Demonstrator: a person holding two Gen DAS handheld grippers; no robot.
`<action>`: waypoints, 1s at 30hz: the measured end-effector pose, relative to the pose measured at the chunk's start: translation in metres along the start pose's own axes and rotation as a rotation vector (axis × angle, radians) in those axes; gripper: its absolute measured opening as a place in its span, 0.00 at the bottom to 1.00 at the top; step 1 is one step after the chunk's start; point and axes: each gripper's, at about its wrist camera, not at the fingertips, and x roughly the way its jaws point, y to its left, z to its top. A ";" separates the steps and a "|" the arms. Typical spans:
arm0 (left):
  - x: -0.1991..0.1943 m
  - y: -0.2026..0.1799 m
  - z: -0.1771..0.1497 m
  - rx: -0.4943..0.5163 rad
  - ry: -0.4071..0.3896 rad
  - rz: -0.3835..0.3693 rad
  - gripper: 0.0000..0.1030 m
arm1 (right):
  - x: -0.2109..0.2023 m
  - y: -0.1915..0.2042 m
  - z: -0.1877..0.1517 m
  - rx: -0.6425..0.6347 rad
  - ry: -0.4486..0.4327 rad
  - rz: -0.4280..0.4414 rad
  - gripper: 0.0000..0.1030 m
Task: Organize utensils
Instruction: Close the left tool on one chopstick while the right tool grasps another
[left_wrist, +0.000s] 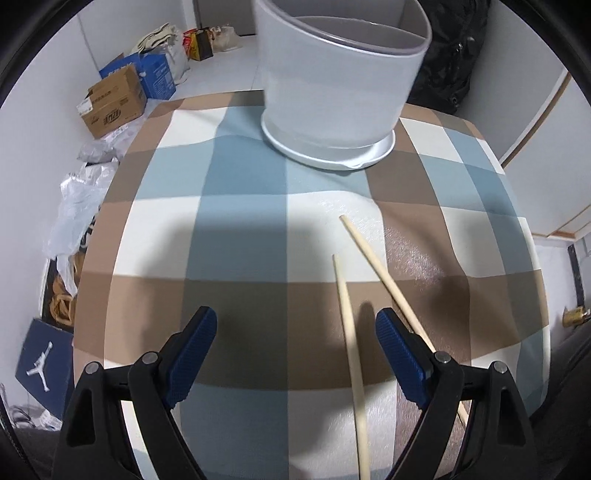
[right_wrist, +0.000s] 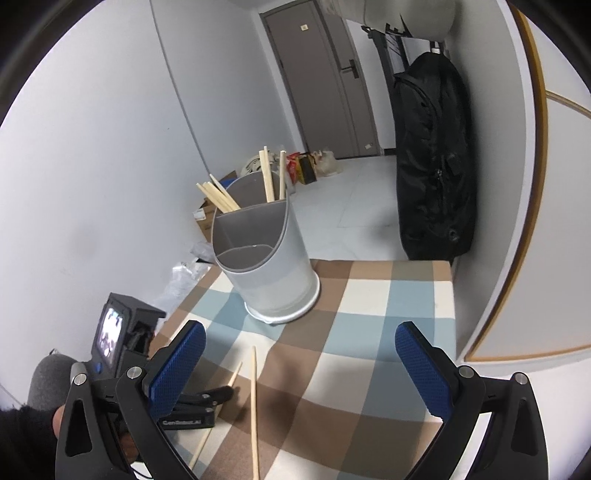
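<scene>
Two wooden chopsticks lie on the checked tablecloth (left_wrist: 240, 236). In the left wrist view one chopstick (left_wrist: 351, 354) lies between my open left gripper's (left_wrist: 295, 325) fingers, the other chopstick (left_wrist: 384, 273) passes under the right finger. A grey divided utensil holder (left_wrist: 340, 81) stands at the table's far side. In the right wrist view the holder (right_wrist: 266, 258) has several chopsticks (right_wrist: 221, 197) in its back compartment; the front compartment looks empty. My right gripper (right_wrist: 299, 339) is open and empty above the table, with both loose chopsticks (right_wrist: 253, 406) below it. The left gripper (right_wrist: 207, 400) shows low at left.
Cardboard boxes (left_wrist: 110, 103), bags and plastic wrap (left_wrist: 77, 206) lie on the floor left of the table. A black bag (right_wrist: 432, 162) hangs by the wall at the table's far right. A door (right_wrist: 317, 74) is at the back.
</scene>
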 end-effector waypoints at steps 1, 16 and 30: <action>0.002 0.001 0.002 0.007 0.001 0.002 0.81 | 0.001 -0.001 0.001 0.009 0.002 0.007 1.00; 0.000 -0.019 0.012 0.117 0.056 -0.070 0.25 | 0.006 -0.010 0.008 0.066 0.008 0.050 1.00; 0.003 0.001 0.018 0.016 0.029 -0.116 0.00 | 0.022 -0.012 0.003 0.076 0.062 0.039 1.00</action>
